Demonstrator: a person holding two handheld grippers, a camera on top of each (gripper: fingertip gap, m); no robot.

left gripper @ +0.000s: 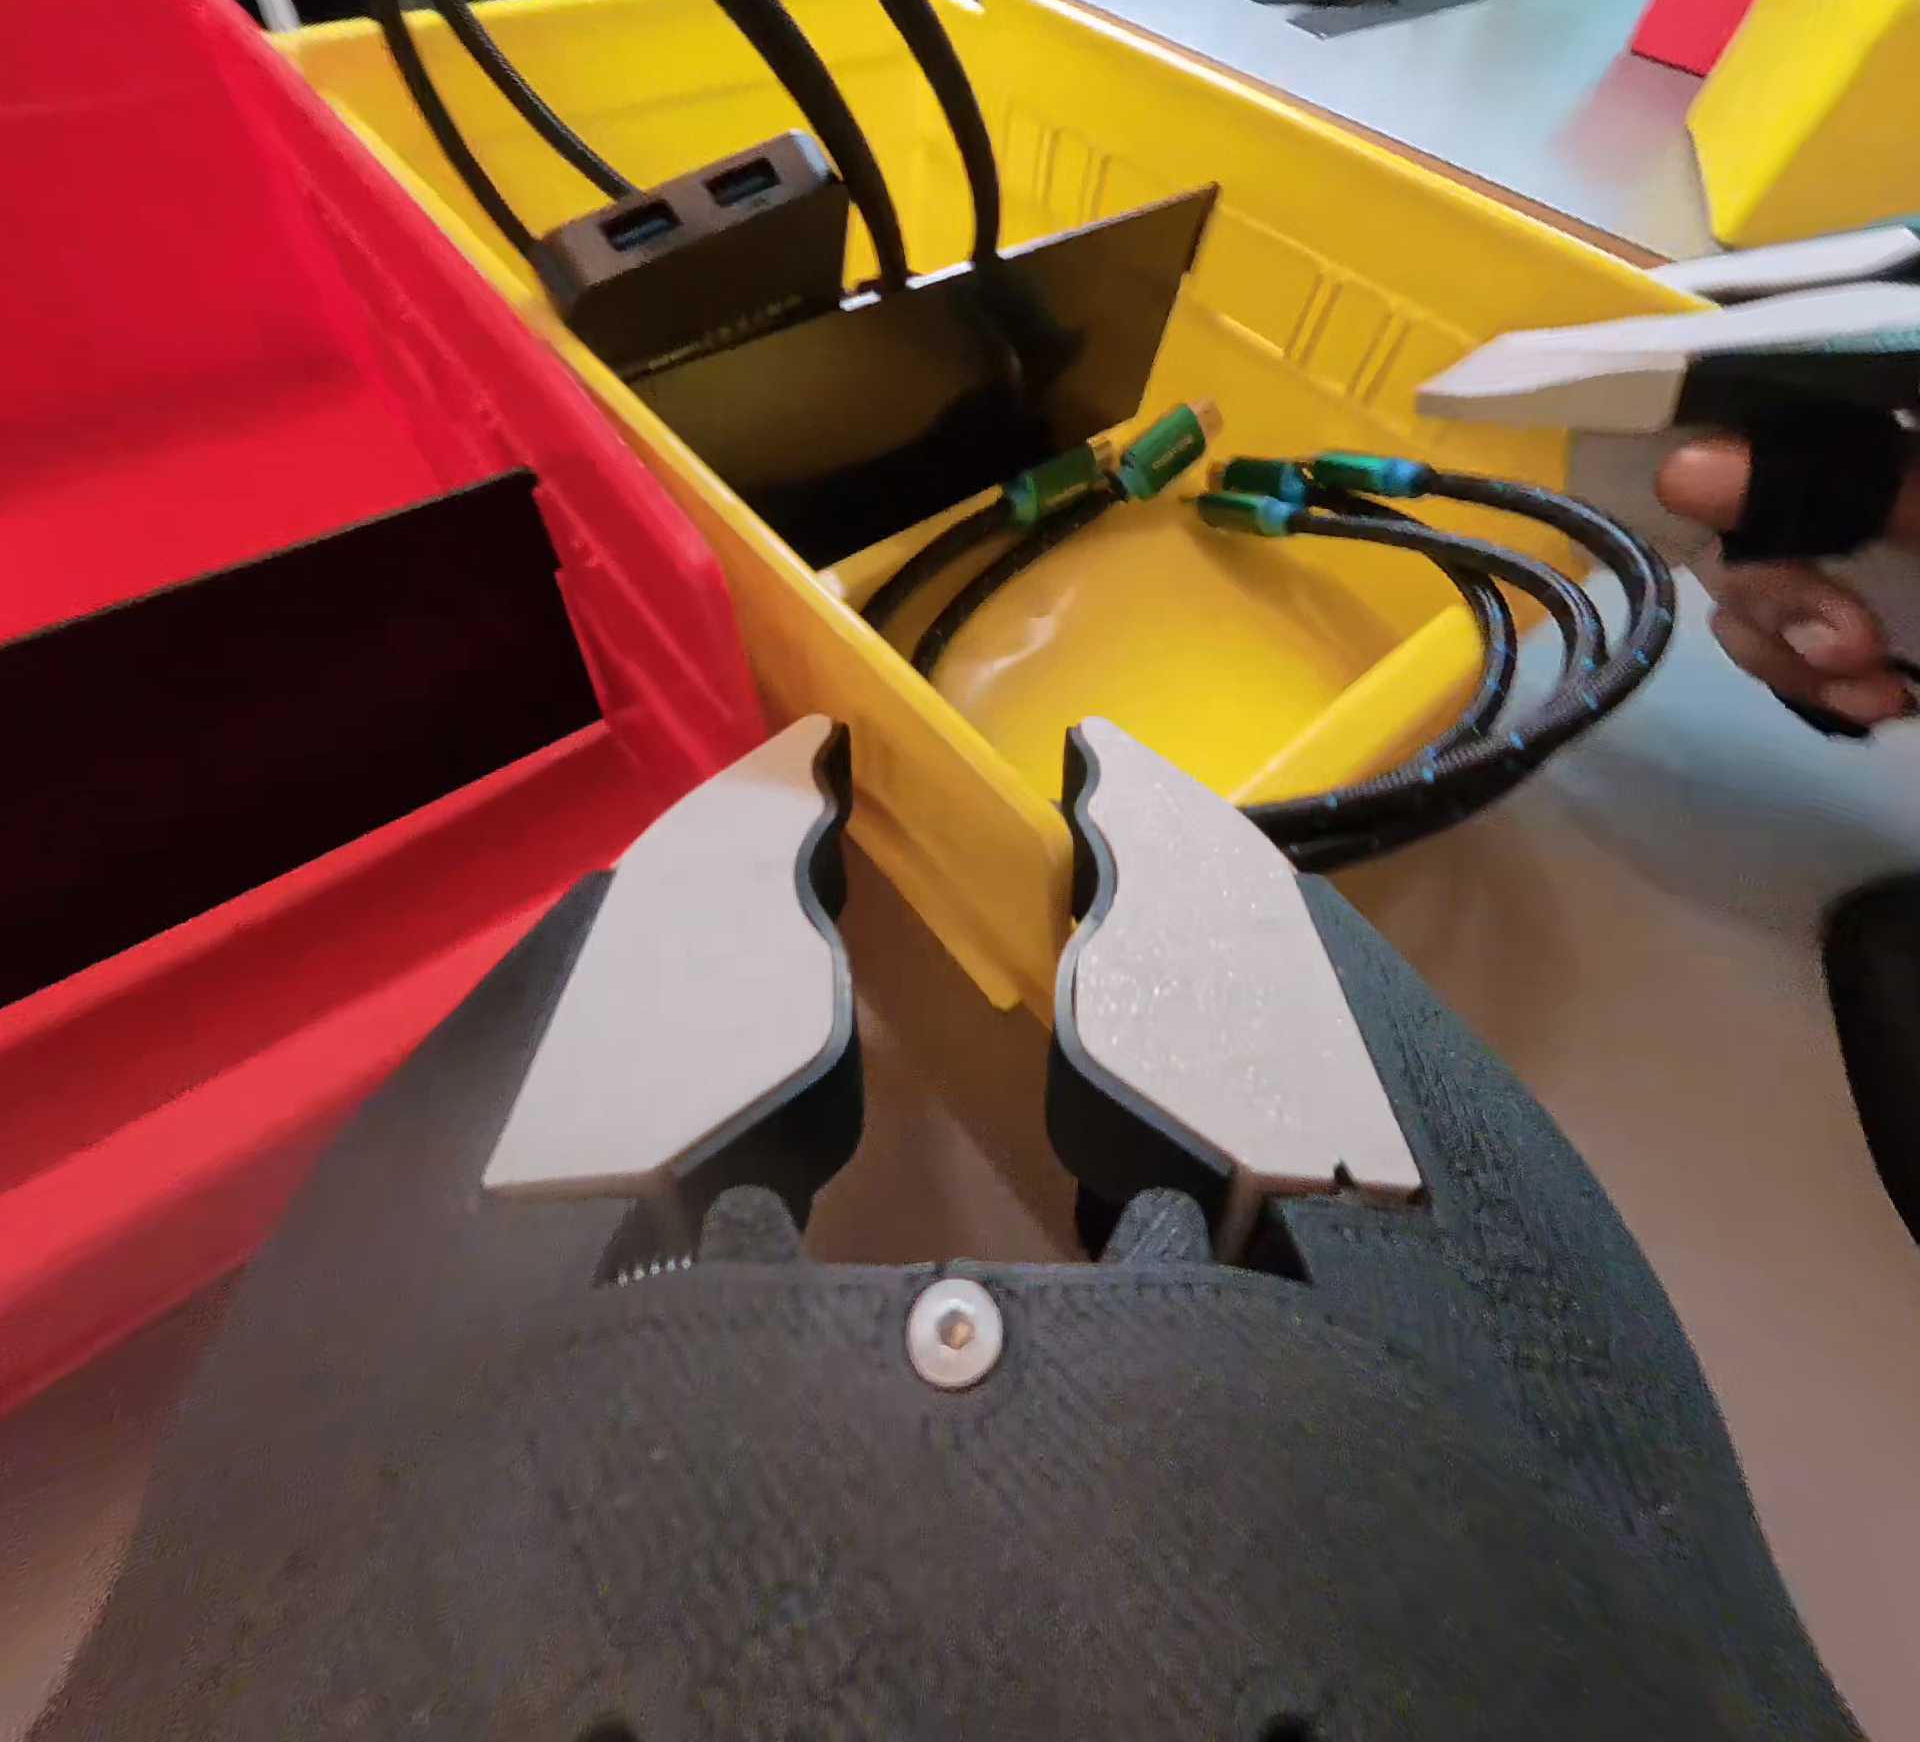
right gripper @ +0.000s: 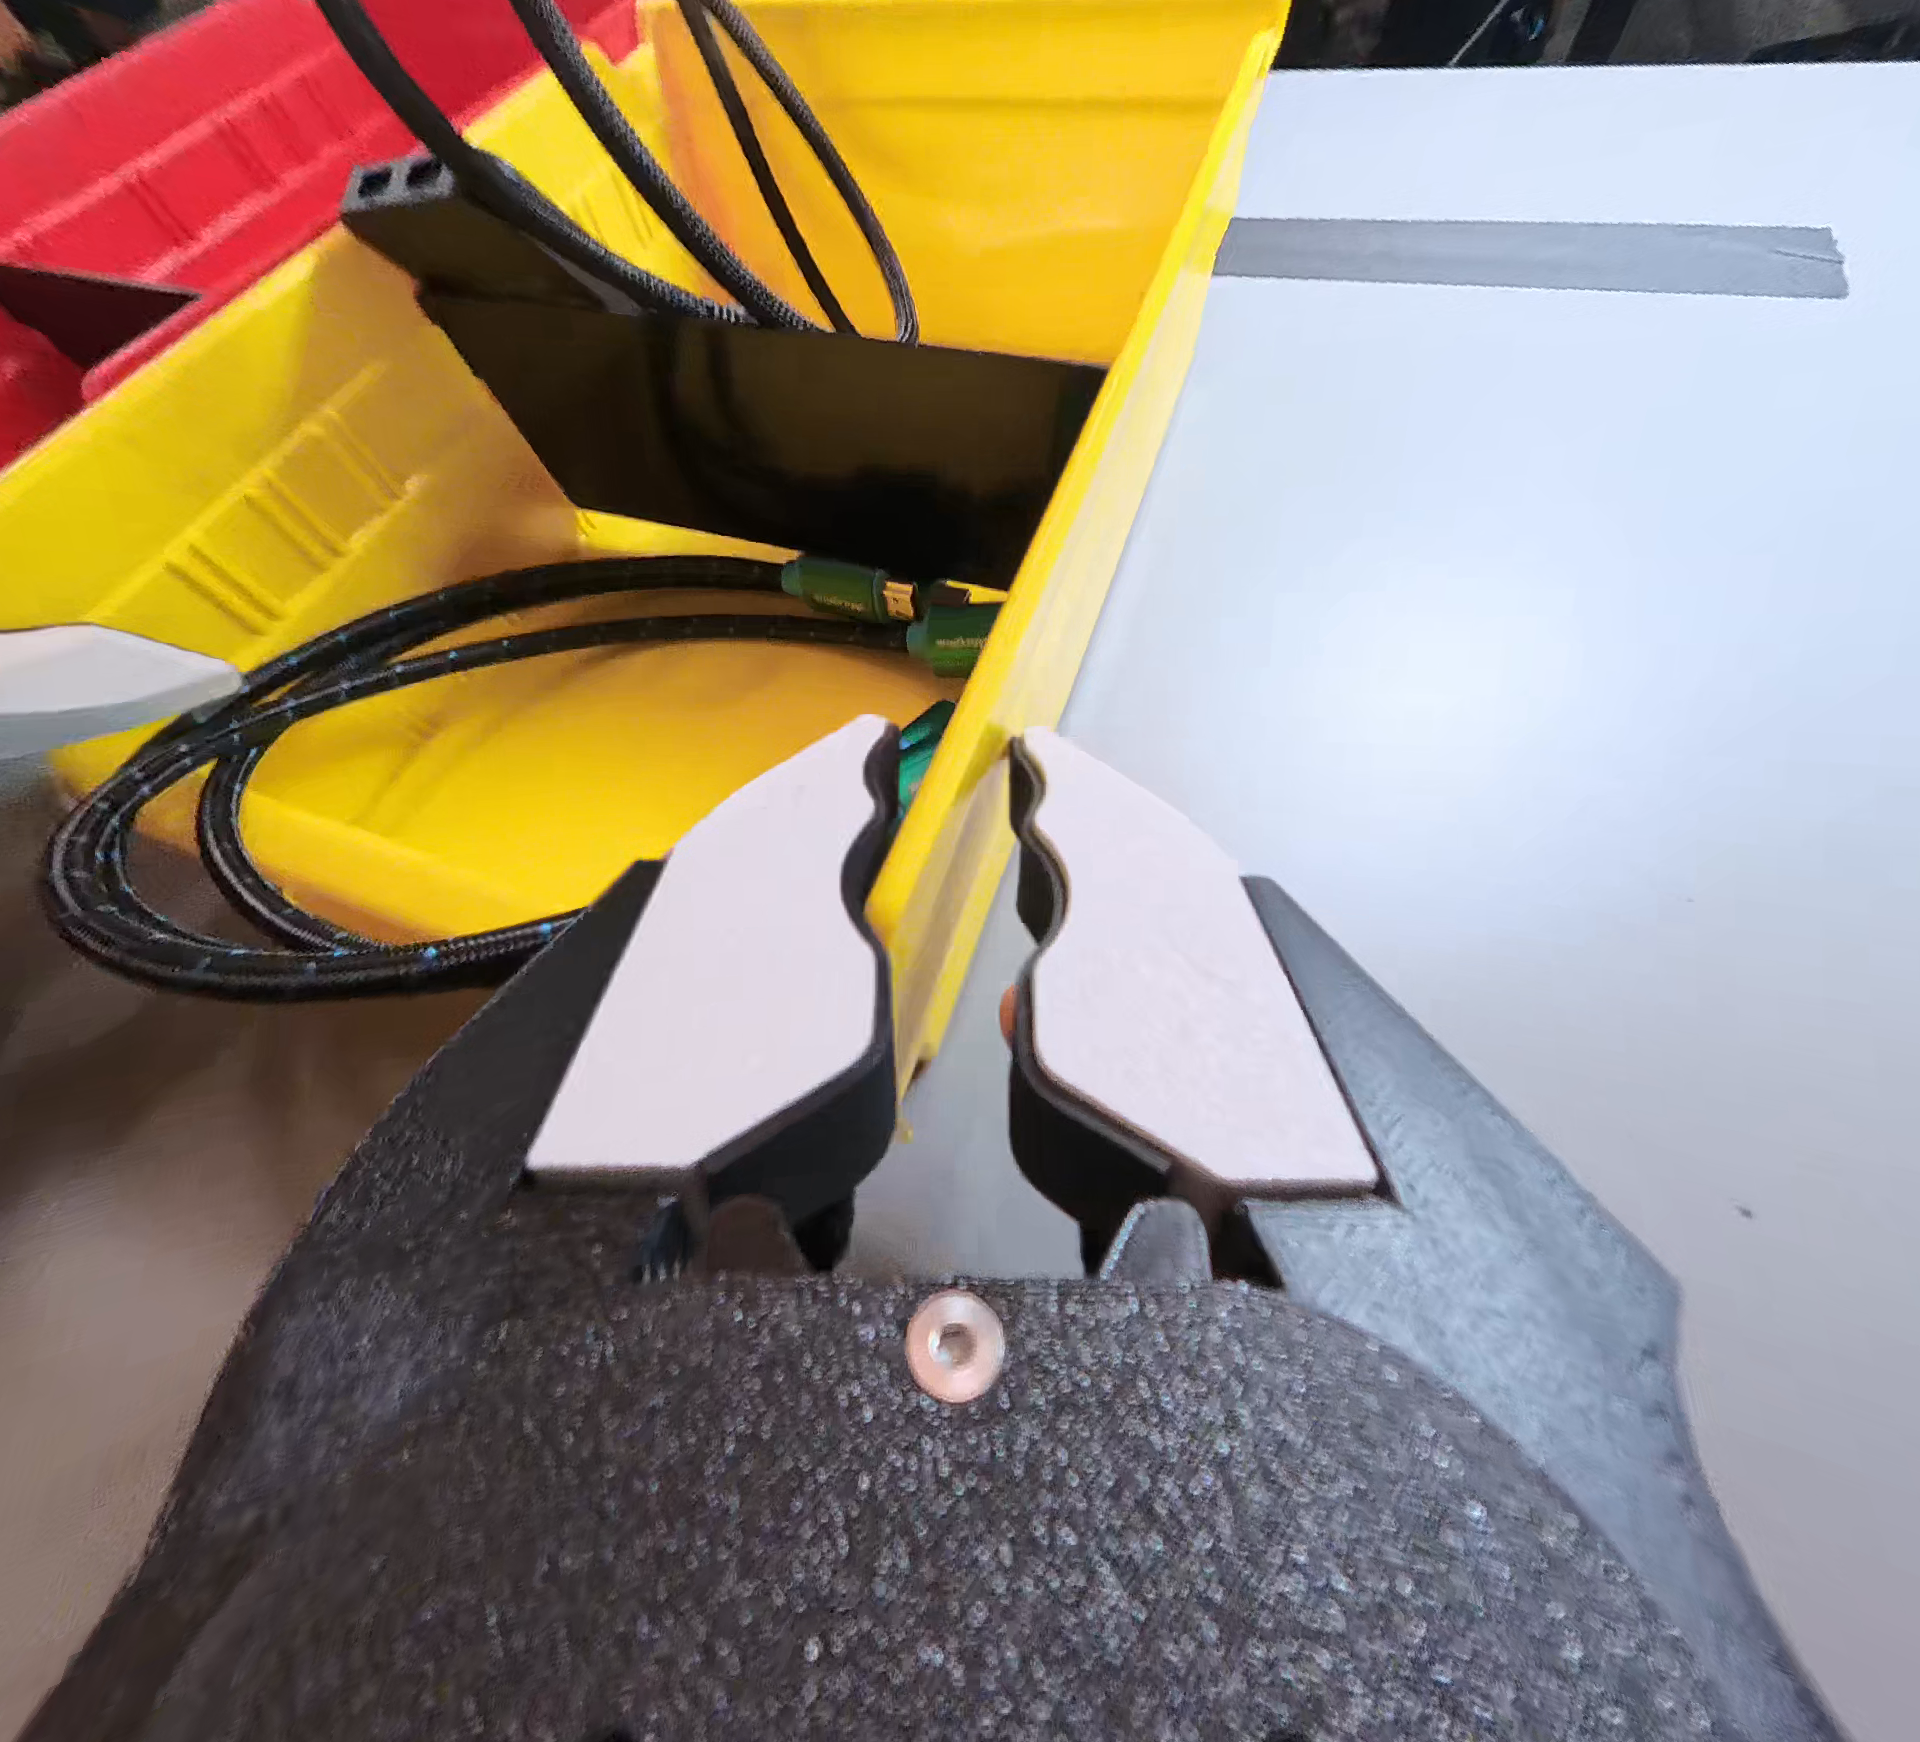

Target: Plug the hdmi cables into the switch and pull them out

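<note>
- Straddling the yellow plastic bin's (left gripper: 935,819) side wall, the left gripper (left gripper: 956,747) gapes, clamping nothing.
- Right gripper (right gripper: 951,742) likewise straddles the opposite wall, narrowly parted.
- Green-tipped braided HDMI cables (left gripper: 1153,456) lie unplugged inside.

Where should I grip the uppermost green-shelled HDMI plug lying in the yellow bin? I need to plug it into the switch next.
Grip the green-shelled HDMI plug across its flat green shell, behind the gold tip, coming from above through the yellow plastic bin's open top. It lies low on the floor beside a second plug, so pinch its sides narrowly.
</note>
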